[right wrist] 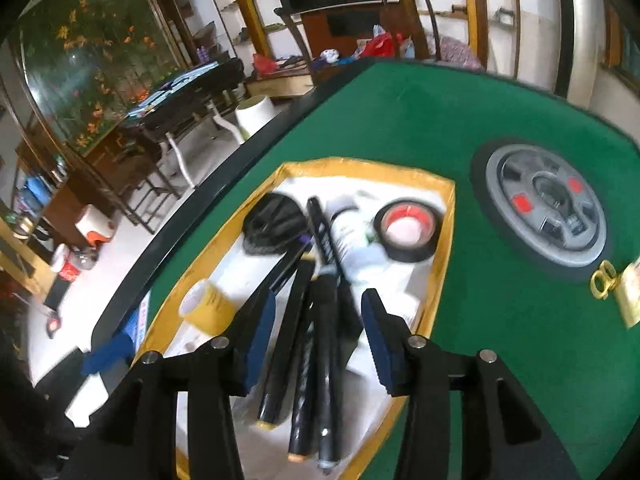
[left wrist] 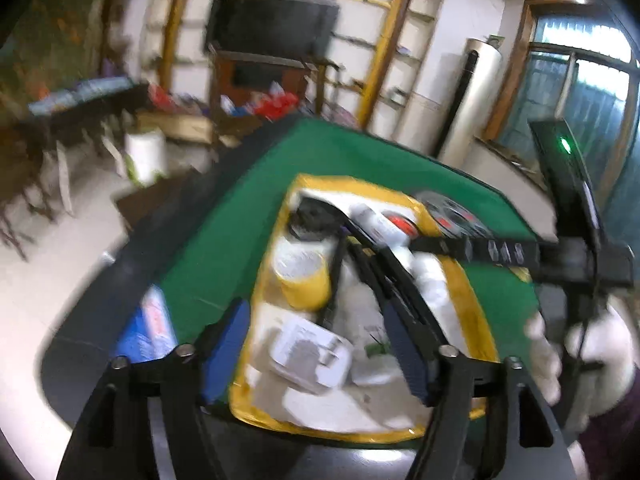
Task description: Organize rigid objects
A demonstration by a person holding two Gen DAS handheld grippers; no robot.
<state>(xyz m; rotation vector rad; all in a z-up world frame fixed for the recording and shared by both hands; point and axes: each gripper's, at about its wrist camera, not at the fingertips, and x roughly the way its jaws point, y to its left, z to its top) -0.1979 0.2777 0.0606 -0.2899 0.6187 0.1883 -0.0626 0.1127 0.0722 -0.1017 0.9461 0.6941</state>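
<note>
Both tools are being held above the yellow-rimmed tray (right wrist: 440,240) on the green table (right wrist: 400,120), and neither is gripping anything. The left gripper (left wrist: 320,344) is standing wide open over the tray contents, with no pad in contact. The right gripper (right wrist: 316,332) is partly open, and the black rods (right wrist: 320,360) are being seen between its pads, lying loose in the tray rather than pinched.

Risks being judged from this position:
1. The rods are lying fanned and overlapping; a careless re-closure is likely to catch 1 rod and lever the others over the low rim.
2. The yellow tape roll (right wrist: 208,304) is sitting close to the right gripper's left-hand pad and could be knocked sideways.
3. The 2 tools are working close together over 1 tray, so a collision is possible.

Tray contents being observed: the rods, the yellow tape roll, a black-and-red tape roll (right wrist: 408,232), a black round item (right wrist: 272,224), and a white adapter (left wrist: 308,352). A padlock (right wrist: 630,300) is still being left outside the tray, on the table, beside a round grey panel (right wrist: 544,208).
</note>
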